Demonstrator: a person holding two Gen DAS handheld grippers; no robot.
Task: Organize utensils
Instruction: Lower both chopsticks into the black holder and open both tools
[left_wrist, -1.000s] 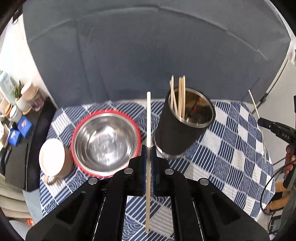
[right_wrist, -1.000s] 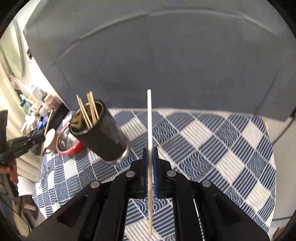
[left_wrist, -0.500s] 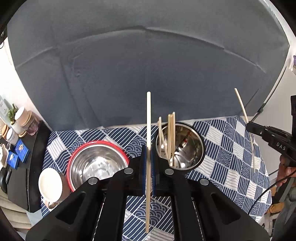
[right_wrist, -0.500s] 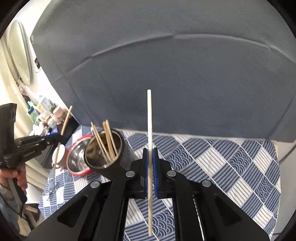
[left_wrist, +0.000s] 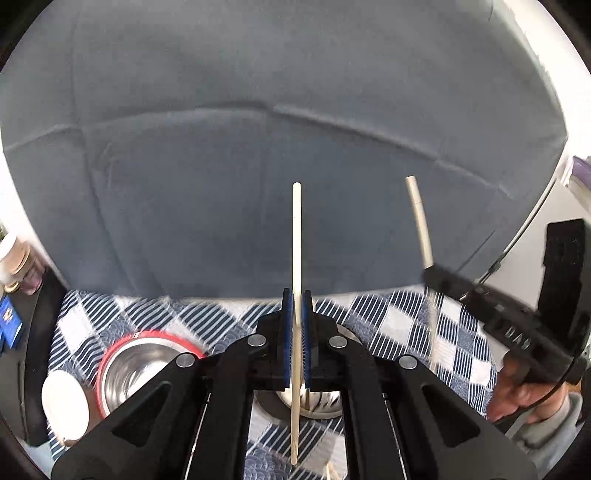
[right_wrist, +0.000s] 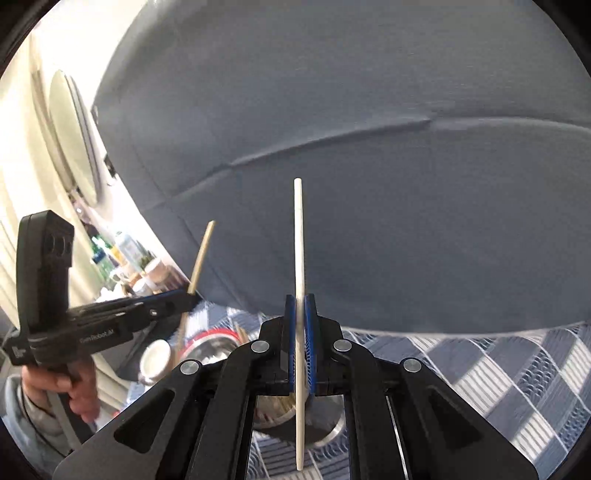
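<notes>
Above the checked tablecloth, each gripper, left and right, clamped one upright chopstick (the metal holder sat just below).

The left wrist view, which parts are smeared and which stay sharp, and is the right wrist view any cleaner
Left wrist view: the checked tablecloth and red-rimmed bowl are motion-smeared, while the left gripper and its chopstick stay crisp. Right wrist view: similar, with the cloth soft, the right gripper sharp, and bright washout at left.
</notes>
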